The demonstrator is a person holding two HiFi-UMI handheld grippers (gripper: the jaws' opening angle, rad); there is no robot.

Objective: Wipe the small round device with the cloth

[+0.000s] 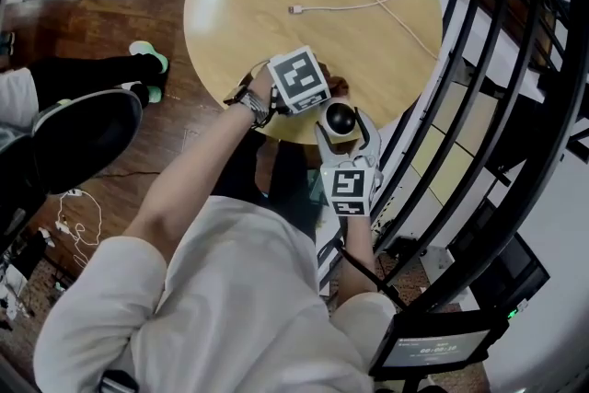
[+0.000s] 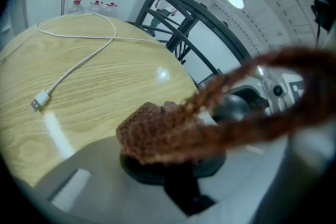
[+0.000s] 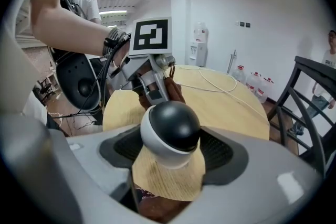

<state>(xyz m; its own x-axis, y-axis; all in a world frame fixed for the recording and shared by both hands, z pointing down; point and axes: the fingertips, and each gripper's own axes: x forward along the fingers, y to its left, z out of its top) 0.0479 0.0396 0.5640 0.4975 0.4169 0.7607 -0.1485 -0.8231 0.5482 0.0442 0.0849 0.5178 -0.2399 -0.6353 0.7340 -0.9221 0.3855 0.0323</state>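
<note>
Holding the device (image 3: 170, 128) at the lower middle of the right gripper view, the right gripper (image 3: 172, 157) has both pads closed on the white base. This leaves the dark dome bare and facing up. The device sits at the near rim of the table (image 1: 239, 5); whether it rests on the wood cannot be told.

Just behind the dome, the left gripper (image 2: 170, 157) is clamped on a bunched brown cloth (image 2: 163, 131), with one loose strand trailing toward the right of its view. Contact between cloth and dome cannot be confirmed.

The step in hand appears to be bringing the wad onto the dome. It is probably best done as follows:
- Leave the right grip low and unmoving.
- Press the thick part of the cloth lightly on the crown.
- Sweep round the dome toward the base, always pushing into the held side so that the device does not twist out.
- Guard the trailing strand against snagging, and mind the drop beyond the rim.

Farther off, in the upper part of the head view, a white cable (image 2: 79, 67) lies well apart and needs no attention.
</note>
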